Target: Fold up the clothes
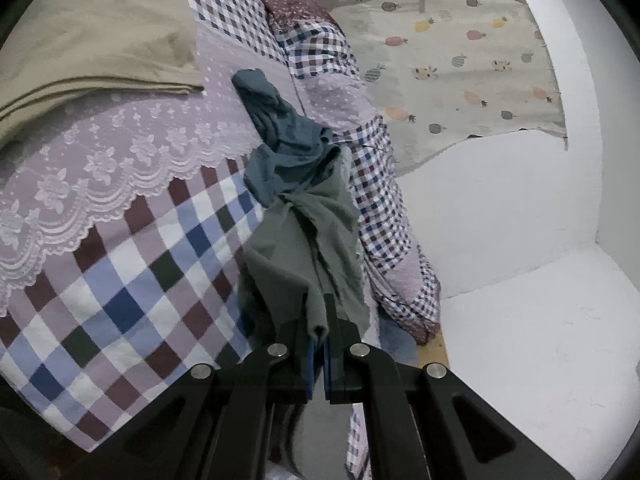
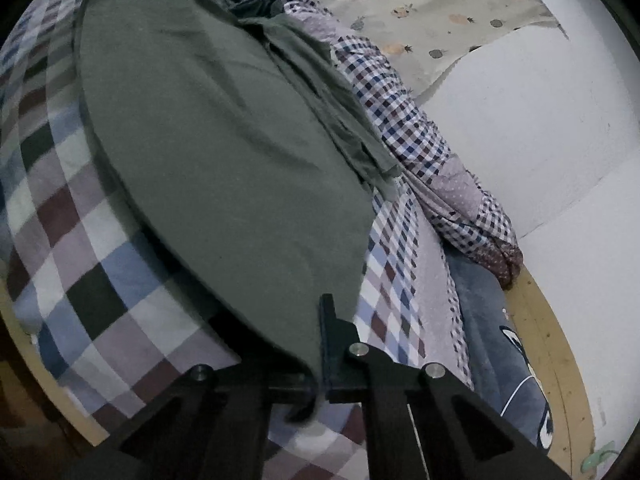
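Garment (image 2: 224, 152) over right claw's (image 2: 320, 344) left finger.

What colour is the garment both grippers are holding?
The garment is a plain grey-green; it shows best spread out in the right wrist view.

Two black two-finger grippers, one left (image 1: 319, 316) and one right (image 2: 320, 320). One grey-green cloth garment (image 2: 208, 128). One crumpled dark teal garment (image 1: 280, 140). One folded beige cloth (image 1: 92, 40). One checked patchwork bedspread (image 1: 132, 288). One pineapple-print cream sheet (image 1: 452, 60).
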`<state>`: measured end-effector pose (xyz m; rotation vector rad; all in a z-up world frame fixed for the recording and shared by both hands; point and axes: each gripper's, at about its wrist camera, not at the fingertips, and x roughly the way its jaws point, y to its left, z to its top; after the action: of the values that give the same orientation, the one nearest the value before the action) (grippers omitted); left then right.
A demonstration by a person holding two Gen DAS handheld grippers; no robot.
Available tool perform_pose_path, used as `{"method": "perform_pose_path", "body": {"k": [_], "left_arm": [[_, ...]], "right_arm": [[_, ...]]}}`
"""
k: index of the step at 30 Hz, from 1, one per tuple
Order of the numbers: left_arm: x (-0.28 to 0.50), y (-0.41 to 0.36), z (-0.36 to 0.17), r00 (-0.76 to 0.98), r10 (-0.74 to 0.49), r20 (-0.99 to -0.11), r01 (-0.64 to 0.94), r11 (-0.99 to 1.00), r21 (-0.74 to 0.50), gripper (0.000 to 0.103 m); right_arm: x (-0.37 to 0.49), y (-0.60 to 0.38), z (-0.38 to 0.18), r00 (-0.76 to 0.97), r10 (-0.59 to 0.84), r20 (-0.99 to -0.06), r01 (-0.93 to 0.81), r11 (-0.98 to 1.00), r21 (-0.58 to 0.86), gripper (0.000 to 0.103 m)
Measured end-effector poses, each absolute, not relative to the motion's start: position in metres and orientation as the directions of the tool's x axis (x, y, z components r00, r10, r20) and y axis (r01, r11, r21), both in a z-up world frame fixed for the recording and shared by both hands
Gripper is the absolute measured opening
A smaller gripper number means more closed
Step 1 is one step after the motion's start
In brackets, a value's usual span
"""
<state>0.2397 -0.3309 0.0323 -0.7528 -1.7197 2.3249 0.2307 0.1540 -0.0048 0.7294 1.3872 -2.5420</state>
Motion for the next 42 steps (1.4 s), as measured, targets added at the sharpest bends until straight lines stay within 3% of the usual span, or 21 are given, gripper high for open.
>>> {"method": "perform_pose_path", "body": {"k": [9,16,26,37,42], "left_arm": [[0.252,-0.319,0.053,-0.84,0.424,-0.339,0.144,-0.427,-0.892,0.001],[0.289,-0.31,0.109,-0.835,0.482,-0.266,0.019,-0.458,-0.889,0.001],[0.346,-0.302,0.183,-0.806,0.563,-0.182,-0.133,-0.472,-0.871,0.001],[0.409,-0.301,0.246,-0.786,0.604,-0.132,-0.246,-0.502,-0.829,0.001],[0.439,-0.296,0.28,-0.783,0.618,-0.069,-0.332,-0.509,-0.794,0.001]], "right_arm": [[0.246,0.186,0.084,-0.91,0.043,-0.412,0.299,-0.62,-0.725,0.0],[0.269,0.211,0.174,-0.938,0.023,-0.346,0.248,-0.654,-0.715,0.0],[0.344,0.23,0.231,-0.91,0.0,-0.416,0.311,-0.664,-0.68,0.0],[0.415,0.251,0.278,-0.903,-0.092,-0.42,0.366,-0.677,-0.639,0.0],[0.451,0.26,0.307,-0.901,-0.167,-0.4,0.397,-0.688,-0.607,0.0]]}}
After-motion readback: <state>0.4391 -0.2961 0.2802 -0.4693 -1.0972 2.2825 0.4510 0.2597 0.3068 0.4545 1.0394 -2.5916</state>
